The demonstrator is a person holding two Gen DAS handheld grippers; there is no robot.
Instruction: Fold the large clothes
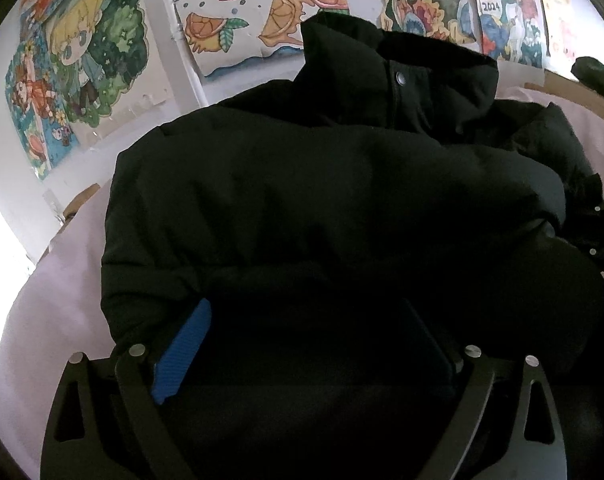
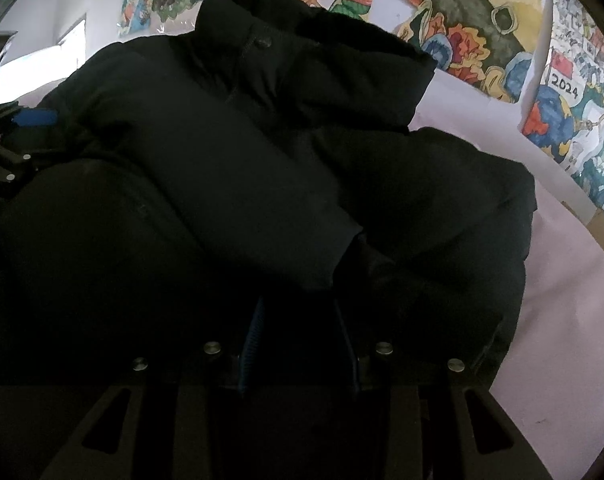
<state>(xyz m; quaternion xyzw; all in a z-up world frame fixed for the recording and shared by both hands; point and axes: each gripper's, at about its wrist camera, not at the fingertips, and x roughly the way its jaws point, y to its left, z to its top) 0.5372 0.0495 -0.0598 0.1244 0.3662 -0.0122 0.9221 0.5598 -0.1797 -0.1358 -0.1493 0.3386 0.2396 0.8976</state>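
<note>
**Black puffer jacket heaped on pink-covered surface, both grippers pushed into its hem**

Black puffer jacket (image 1: 321,200) fills most of both views, lying bulky on a pale pink sheet (image 1: 50,312). Stand collar (image 1: 401,64) points up toward the wall, one metal snap (image 1: 401,77) visible on the placket. One sleeve (image 2: 238,184) folded diagonally across the chest, cuff end toward the camera in the right wrist view. Fabric puffy, soft creases, no flat fold lines.

Wall behind covered with painted posters (image 1: 74,68): cartoon child, orange slices, flowers, one reading "2024".

Left gripper (image 1: 302,344): fingers wide apart, blue pad (image 1: 184,354) showing on the left finger, right finger nearly lost in shadow. Dark jacket fabric sits between them; cannot tell whether it is actually gripped.

Right gripper (image 2: 300,344): fingers fairly close together, blue pad edges (image 2: 250,344) barely visible, dark fabric bunched between; grip cannot be confirmed, too dark.

Lower half of both views is near-black; hem, zipper and second sleeve hard to separate. Left gripper body (image 2: 6,148) cut off at the left edge of the right wrist view.
</note>
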